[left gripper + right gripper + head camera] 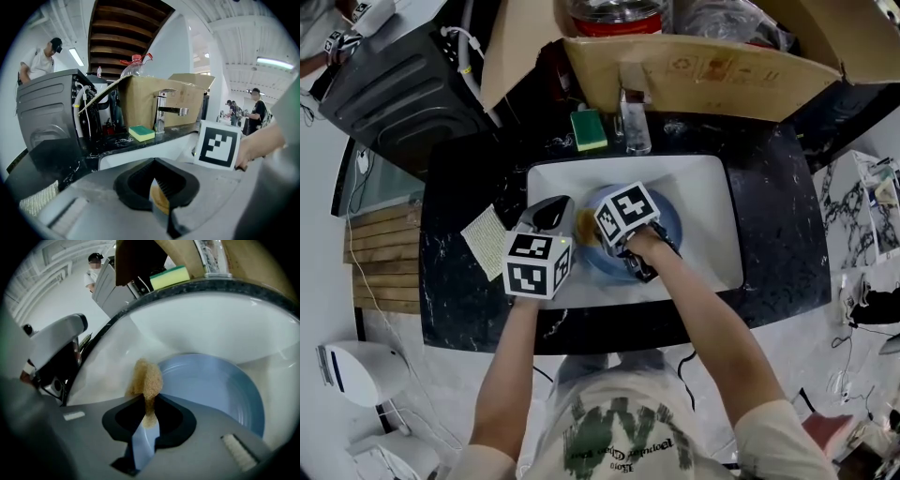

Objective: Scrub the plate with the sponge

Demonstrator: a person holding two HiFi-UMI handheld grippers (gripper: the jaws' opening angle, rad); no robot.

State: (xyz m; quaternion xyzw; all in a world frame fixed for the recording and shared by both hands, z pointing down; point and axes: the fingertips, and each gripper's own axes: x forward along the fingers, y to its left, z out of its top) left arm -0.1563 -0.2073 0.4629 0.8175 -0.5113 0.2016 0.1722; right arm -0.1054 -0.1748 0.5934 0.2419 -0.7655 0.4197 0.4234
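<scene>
A blue plate (667,217) lies tilted in the white sink (708,187). My right gripper (596,231) is shut on a tan scrub sponge (585,227) and holds it against the plate's left rim. In the right gripper view the sponge (147,378) sticks up out of that gripper (149,417), with the plate (211,385) just behind it. My left gripper (555,217) is at the plate's left edge. In the left gripper view a sliver of blue plate rim (158,216) sits between the shut jaws of that gripper (160,206), with the sponge (162,202) behind it.
A green and yellow sponge (589,129) lies on the black counter behind the sink, next to the faucet (635,122). An open cardboard box (703,70) overhangs the back. A black appliance (394,89) stands at the far left, and a folded cloth (485,241) lies left of the sink.
</scene>
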